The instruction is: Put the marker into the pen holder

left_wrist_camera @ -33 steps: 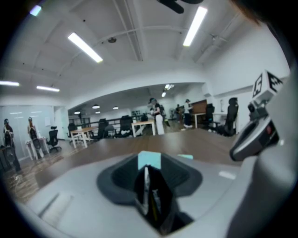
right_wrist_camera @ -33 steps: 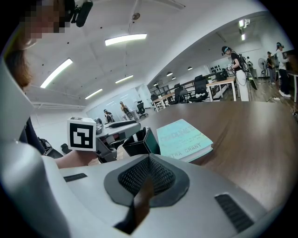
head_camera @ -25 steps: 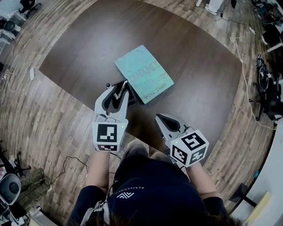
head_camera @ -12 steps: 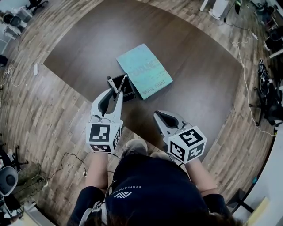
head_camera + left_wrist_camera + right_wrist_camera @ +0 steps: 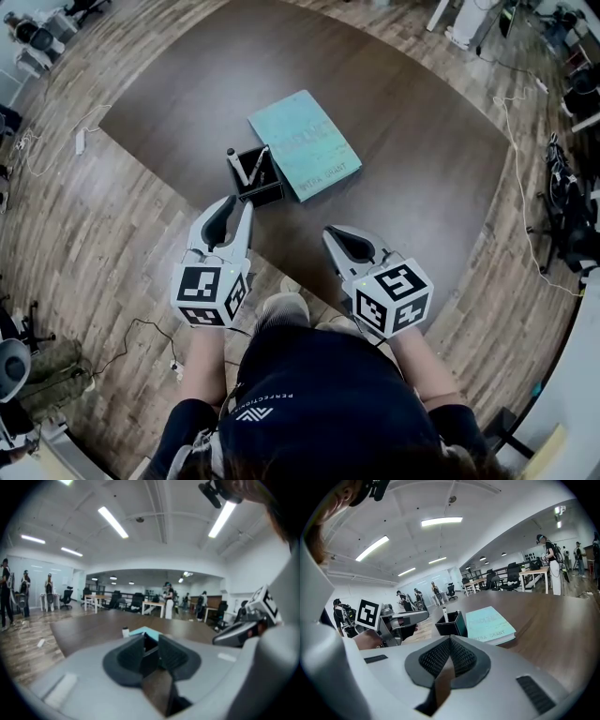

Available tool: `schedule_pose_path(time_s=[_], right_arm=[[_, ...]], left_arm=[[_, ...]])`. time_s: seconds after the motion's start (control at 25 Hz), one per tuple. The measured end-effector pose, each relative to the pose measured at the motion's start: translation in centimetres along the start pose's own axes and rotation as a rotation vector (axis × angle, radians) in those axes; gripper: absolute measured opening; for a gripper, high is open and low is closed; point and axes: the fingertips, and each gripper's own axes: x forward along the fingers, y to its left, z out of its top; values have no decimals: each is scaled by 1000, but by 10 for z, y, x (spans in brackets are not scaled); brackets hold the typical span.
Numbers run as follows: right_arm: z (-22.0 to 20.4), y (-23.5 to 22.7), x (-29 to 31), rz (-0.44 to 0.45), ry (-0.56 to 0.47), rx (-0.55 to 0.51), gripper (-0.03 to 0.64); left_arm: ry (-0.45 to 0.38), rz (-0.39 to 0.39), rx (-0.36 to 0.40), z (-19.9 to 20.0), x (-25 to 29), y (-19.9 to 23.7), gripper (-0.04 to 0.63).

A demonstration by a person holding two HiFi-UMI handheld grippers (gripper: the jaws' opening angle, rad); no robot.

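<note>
A black pen holder [image 5: 260, 180] stands on the dark table [image 5: 412, 159] beside a teal book [image 5: 303, 143]. Two markers lean inside it: a white one with a black cap [image 5: 233, 162] and a slimmer one [image 5: 260, 161]. My left gripper [image 5: 238, 202] hovers just short of the holder, jaws slightly apart and empty; in the left gripper view [image 5: 150, 641] the holder shows through the gap. My right gripper [image 5: 330, 232] is shut on nothing, over the table's near edge. The right gripper view [image 5: 450, 641] shows the holder [image 5: 451, 623], a marker [image 5: 445, 614] and the book [image 5: 490, 625] ahead.
The table's near edge runs under both grippers, with wood floor [image 5: 112, 244] below it. Cables and a power strip [image 5: 81, 142] lie on the floor at left. Desks, chairs and several people stand far behind in both gripper views.
The left gripper held a marker over the holder, let it go inside, and has drawn back toward me. The right gripper has hardly moved.
</note>
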Motion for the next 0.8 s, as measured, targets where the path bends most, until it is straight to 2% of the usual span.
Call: schedule_pose_path(time_s=[0.44, 0.8], right_arm=[[-5, 5, -7, -8, -5, -39, 0], [-6, 5, -12, -16, -17, -47, 0]], left_arm=[[19, 8, -58, -18, -26, -10, 86], [41, 5, -70, -26, -34, -21, 86]])
